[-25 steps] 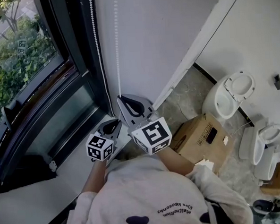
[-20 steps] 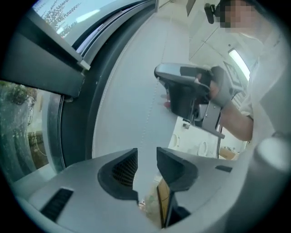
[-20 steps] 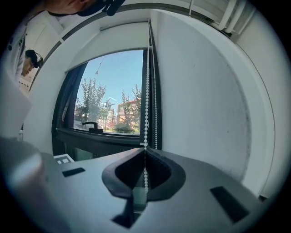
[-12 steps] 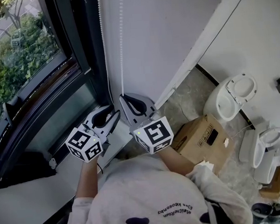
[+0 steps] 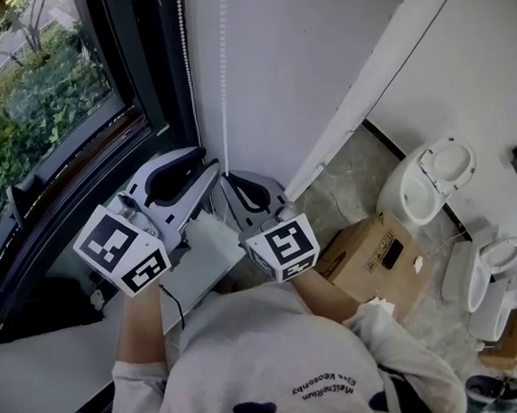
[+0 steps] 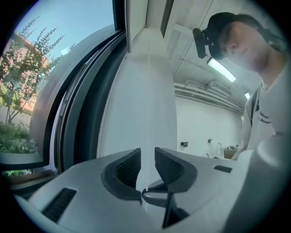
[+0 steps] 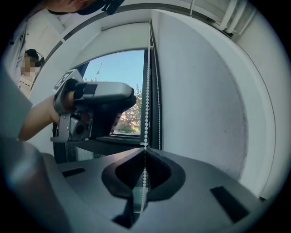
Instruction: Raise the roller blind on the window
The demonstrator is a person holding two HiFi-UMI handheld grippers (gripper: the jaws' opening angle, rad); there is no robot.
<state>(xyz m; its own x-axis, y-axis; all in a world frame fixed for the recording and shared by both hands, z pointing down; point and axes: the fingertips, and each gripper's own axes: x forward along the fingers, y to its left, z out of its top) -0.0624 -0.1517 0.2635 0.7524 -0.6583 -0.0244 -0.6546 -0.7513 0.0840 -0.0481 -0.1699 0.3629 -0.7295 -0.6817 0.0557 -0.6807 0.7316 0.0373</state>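
Note:
Two white bead-chain strands (image 5: 224,72) hang down the wall beside the dark window frame (image 5: 132,69). My right gripper (image 5: 225,179) is shut on one strand, and in the right gripper view the beads (image 7: 146,91) run straight into its closed jaws (image 7: 144,152). My left gripper (image 5: 208,167) is higher up, level with the frame. Its jaws (image 6: 148,159) have just been closing but still stand apart. The bead chain (image 6: 148,82) shows in the gap with no pad pressing on it. The blind itself is out of view.
A cardboard box (image 5: 370,251) lies on the floor behind my right arm, with white toilets (image 5: 427,178) and another one (image 5: 493,257) beyond it. The white sill (image 5: 42,380) runs below the window, and green shrubs (image 5: 25,102) show outside.
My left gripper has risen from low beside the sill to above the right gripper, and its jaws have come apart. The right gripper has stayed put, shut on the chain.

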